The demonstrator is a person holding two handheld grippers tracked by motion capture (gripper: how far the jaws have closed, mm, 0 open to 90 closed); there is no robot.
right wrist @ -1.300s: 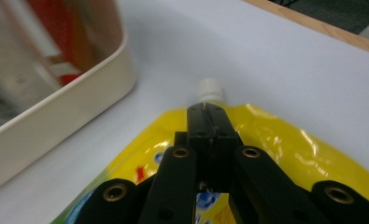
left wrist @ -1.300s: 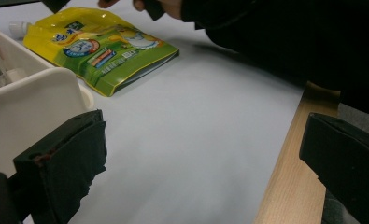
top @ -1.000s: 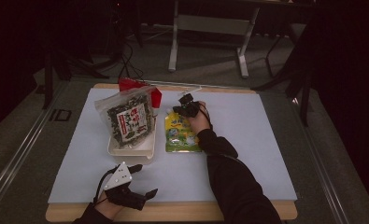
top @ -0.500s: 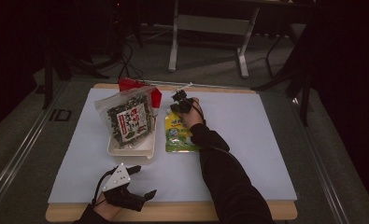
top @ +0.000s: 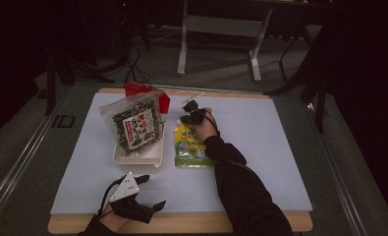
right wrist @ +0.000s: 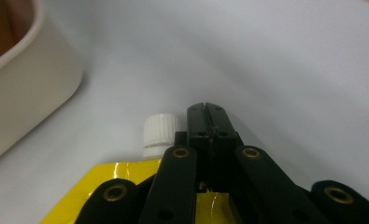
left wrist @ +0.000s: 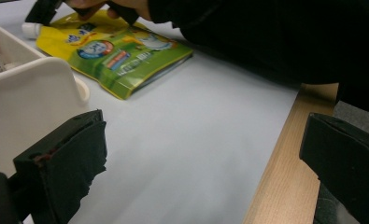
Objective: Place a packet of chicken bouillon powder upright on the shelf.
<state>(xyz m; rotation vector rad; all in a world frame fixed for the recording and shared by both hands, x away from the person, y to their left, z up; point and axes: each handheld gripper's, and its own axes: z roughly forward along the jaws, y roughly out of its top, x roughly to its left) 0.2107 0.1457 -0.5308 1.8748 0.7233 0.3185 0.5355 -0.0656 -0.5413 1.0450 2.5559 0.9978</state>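
White mat (top: 280,162) covers wooden table (top: 260,222). White tray (top: 138,158) left of centre, seaweed packet (top: 134,125) leaning in it. Yellow-green spout pouch (top: 190,146) flat on mat, just right of tray, white cap (right wrist: 160,131) at far end. Right gripper (right wrist: 209,114) over pouch top beside cap, jaws pressed together. Left gripper (left wrist: 201,158) at near edge, jaws wide apart, nothing between.

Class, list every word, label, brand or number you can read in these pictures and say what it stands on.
Yellow-green spouted drink pouch: printed labels and a round badge, too blurred to read.
Clear seaweed snack bag with a red-and-white label, lying in the white tray: characters too small to read.
No text reads clearly anywhere.
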